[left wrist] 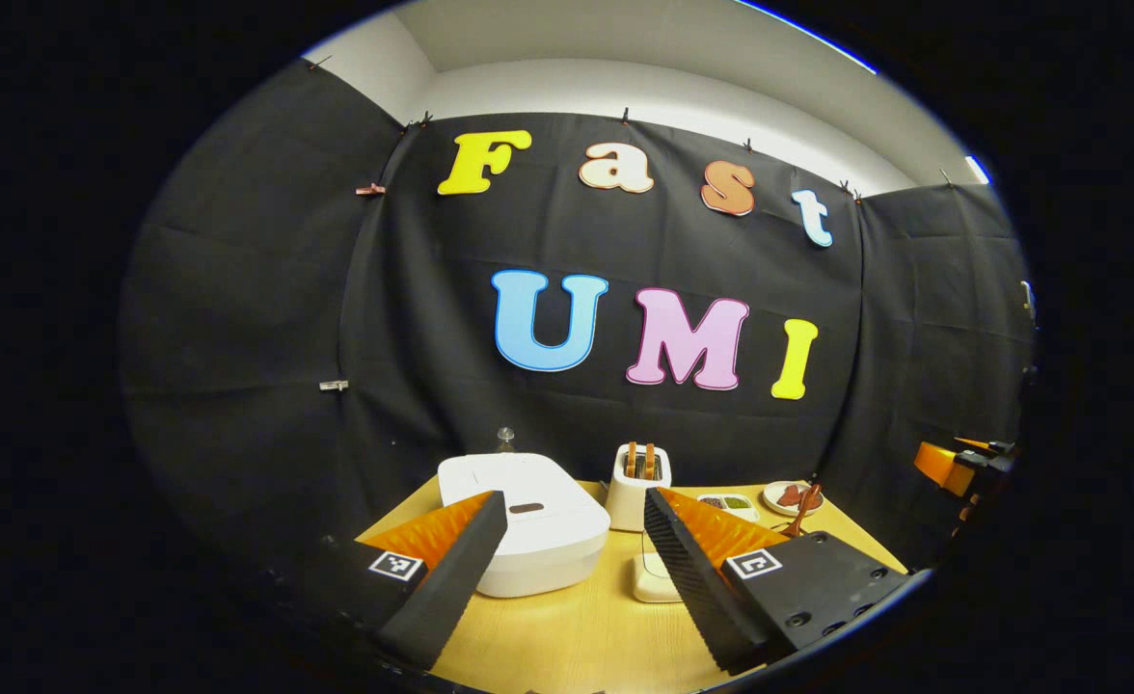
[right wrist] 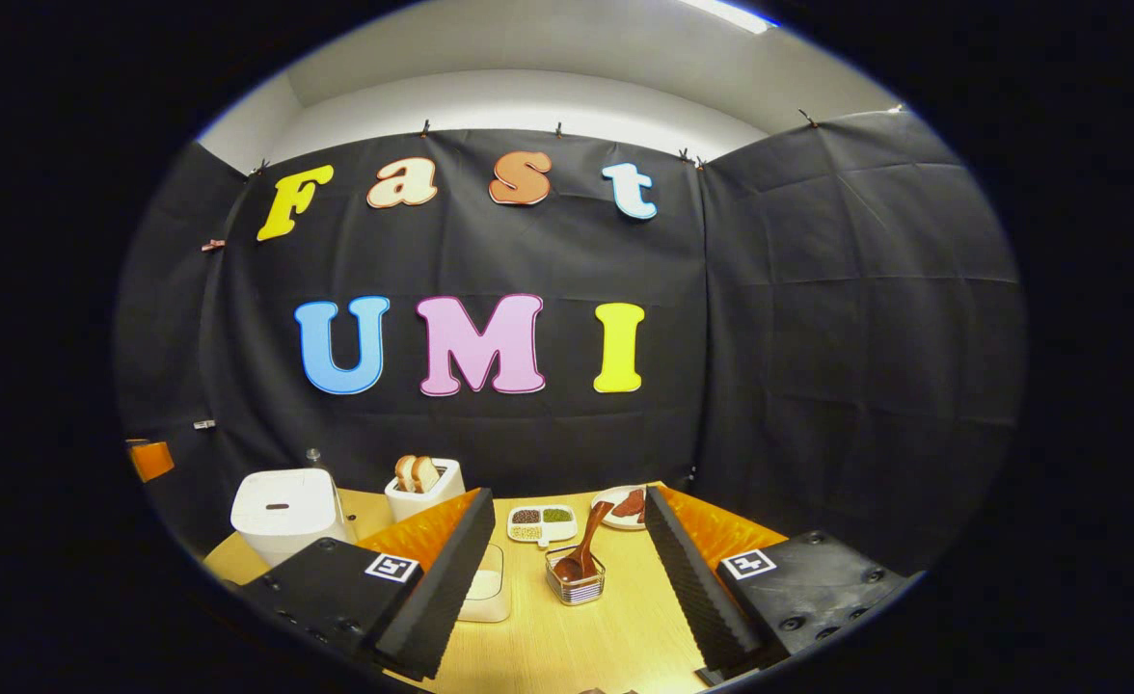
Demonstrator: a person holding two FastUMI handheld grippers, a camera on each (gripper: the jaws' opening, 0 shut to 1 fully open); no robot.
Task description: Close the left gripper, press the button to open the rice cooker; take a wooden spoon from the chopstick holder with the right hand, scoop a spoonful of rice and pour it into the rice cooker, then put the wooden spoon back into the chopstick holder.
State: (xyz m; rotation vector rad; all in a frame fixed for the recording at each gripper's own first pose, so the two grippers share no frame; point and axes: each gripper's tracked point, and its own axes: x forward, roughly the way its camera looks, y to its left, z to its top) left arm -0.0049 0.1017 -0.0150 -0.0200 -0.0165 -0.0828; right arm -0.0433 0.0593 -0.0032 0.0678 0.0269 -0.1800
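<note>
- Rice cooker (left wrist: 526,520), bench (left wrist: 586,631) left, lid down; hard smooth shell, press the dark button (left wrist: 526,507).
- Left gripper (left wrist: 575,564) jaws apart, empty.
- Wooden spoon (right wrist: 587,551) in clear chopstick holder (right wrist: 576,584), centre; light, stiff, take the handle.
- Right gripper (right wrist: 569,578) apart, empty.

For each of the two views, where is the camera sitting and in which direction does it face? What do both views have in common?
Left gripper view: rides on the left gripper, faces the closed rice cooker; its own open fingers show below.
Right gripper view: rides on the right gripper, faces the wooden spoon in its clear holder; own open fingers below.
Shared: rice cooker, toaster, wooden table.
</note>
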